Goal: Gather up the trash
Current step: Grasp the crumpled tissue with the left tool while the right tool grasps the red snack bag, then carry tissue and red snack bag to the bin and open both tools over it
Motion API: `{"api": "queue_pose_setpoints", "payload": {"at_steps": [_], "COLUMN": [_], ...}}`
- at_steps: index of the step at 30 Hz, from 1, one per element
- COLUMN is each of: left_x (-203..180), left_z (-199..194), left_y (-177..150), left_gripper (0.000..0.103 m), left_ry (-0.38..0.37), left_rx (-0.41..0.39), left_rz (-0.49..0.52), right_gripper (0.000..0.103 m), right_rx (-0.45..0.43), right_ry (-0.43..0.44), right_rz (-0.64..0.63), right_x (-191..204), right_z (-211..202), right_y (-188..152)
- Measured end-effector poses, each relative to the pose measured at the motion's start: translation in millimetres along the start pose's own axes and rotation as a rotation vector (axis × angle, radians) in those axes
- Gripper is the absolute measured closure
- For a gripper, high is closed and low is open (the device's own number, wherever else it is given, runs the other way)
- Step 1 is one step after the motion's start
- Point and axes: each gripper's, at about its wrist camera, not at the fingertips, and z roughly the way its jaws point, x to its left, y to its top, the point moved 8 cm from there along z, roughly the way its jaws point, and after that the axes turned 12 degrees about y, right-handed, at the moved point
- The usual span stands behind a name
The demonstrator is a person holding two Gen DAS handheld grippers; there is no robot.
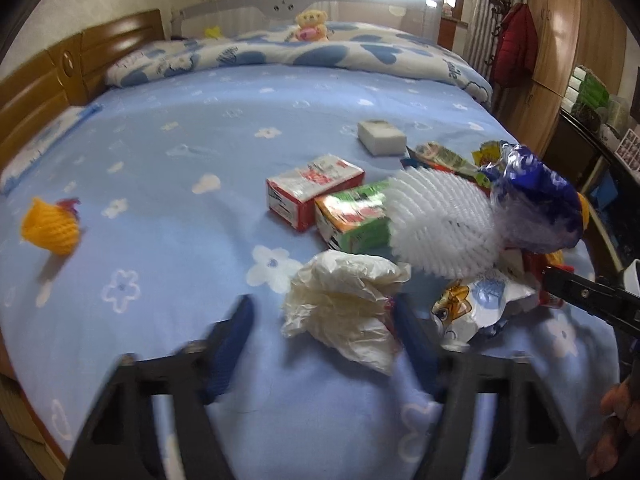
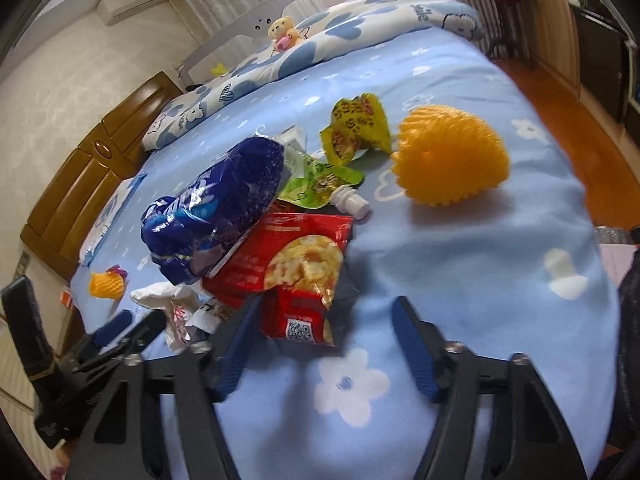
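Note:
Trash lies on a blue flowered bed sheet (image 1: 168, 184). In the left wrist view my left gripper (image 1: 324, 332) is open, with a crumpled white bag (image 1: 344, 312) between its fingers. Beyond lie a red carton (image 1: 312, 192), a green carton (image 1: 356, 216), white foam netting (image 1: 440, 220), a blue wrapper (image 1: 536, 200) and a yellow foam net (image 1: 50, 224) far left. In the right wrist view my right gripper (image 2: 324, 344) is open, just in front of a red snack bag (image 2: 296, 268). The blue wrapper (image 2: 216, 204), a green pouch (image 2: 320, 184), a yellow-green wrapper (image 2: 356, 128) and an orange foam net (image 2: 448, 156) lie beyond.
A white box (image 1: 380, 136) lies further up the bed. A folded quilt (image 1: 320, 48) and a teddy bear (image 1: 310, 26) lie at the far side, the wooden headboard (image 1: 40, 80) at the left. A wardrobe (image 1: 556, 48) and shelves stand right of the bed.

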Motion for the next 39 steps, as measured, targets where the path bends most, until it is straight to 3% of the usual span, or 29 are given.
{"api": "queue_pose_setpoints", "payload": {"at_steps": [1,2,3,4,7,19,31,39], "left_x": [-3.3,-4.3,-5.0,-5.8,-4.5,-4.4,-61.5,-100.8], "left_z": [1.7,1.0,-0.8,-4.6,-14.5,-83.6,-137.0,-148.6], "left_y": [-1.0,-1.0,-0.5,-0.8,-3.5,-31.9,-44.6,-43.0], "left_gripper": [0.063,0.068,0.071,0.082,0.085,0.089,0.089,0.089], "left_ry": [-0.033,-0.038,-0.034,-0.034,-0.048,-0.121,-0.271,-0.342], "left_rx": [0.01,0.005,-0.005,-0.019,-0.034,-0.09,-0.12,-0.119], "left_rz": [-0.003,-0.001,0.007,0.017,0.02,0.027,0.141,0.225], "right_gripper": [0.069,0.083,0.083,0.084,0.098,0.101,0.101,0.101], "right_rx": [0.004,0.006,0.004,-0.005,-0.028,-0.101,-0.169,-0.221], "right_ry": [0.005,0.012,0.021,0.028,0.036,0.027,-0.029,-0.08], "right_rz": [-0.002,-0.007,-0.012,-0.023,-0.052,-0.058,-0.02,0.028], "right_x": [0.6,3.2,5.2,8.7,16.1,13.7,-13.4,-40.6], "right_z": [1.3,2.1,1.6,0.0,-10.6,-66.5,-134.7,-175.2], "right_y": [0.3,0.4,0.3,-0.1,-2.9,-14.9,-36.1,-41.8]}}
